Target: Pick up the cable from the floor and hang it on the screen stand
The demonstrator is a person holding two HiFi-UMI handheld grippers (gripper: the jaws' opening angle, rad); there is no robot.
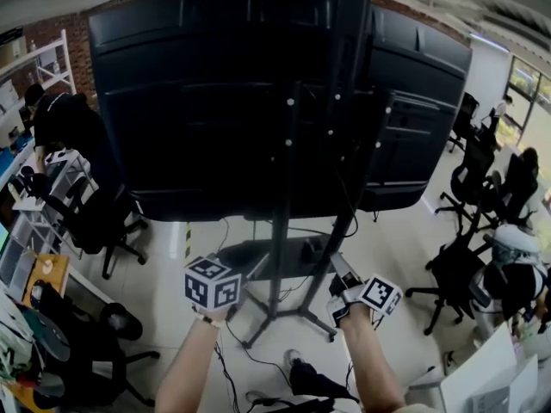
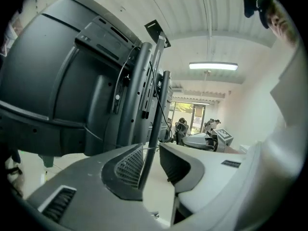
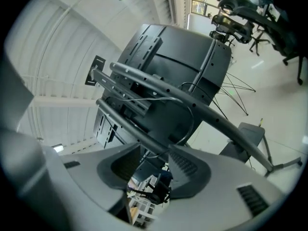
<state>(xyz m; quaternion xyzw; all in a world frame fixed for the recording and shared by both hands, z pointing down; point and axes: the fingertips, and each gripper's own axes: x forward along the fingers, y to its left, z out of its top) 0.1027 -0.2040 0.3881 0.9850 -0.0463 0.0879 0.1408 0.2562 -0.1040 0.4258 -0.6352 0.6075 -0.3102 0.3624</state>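
The black screen stand (image 1: 284,222) carries two big dark screens (image 1: 215,93), seen from behind. A thin cable (image 3: 191,117) loops across the stand's poles (image 3: 159,83) in the right gripper view. More black cable (image 1: 237,364) lies on the floor near my feet. My left gripper (image 1: 213,282) is held low in front of the stand's base. Its jaws stand apart (image 2: 151,150) with a stand pole (image 2: 155,109) lined up behind the gap, nothing pressed between the pads. My right gripper (image 1: 349,298) is beside the right pole, jaws wide apart (image 3: 156,153) and empty.
Black office chairs (image 1: 469,188) stand at the right, and another chair (image 1: 95,222) by shelving at the left. A person in black (image 1: 60,119) sits at the far left. The stand's flat base (image 1: 258,261) and legs spread over the pale floor.
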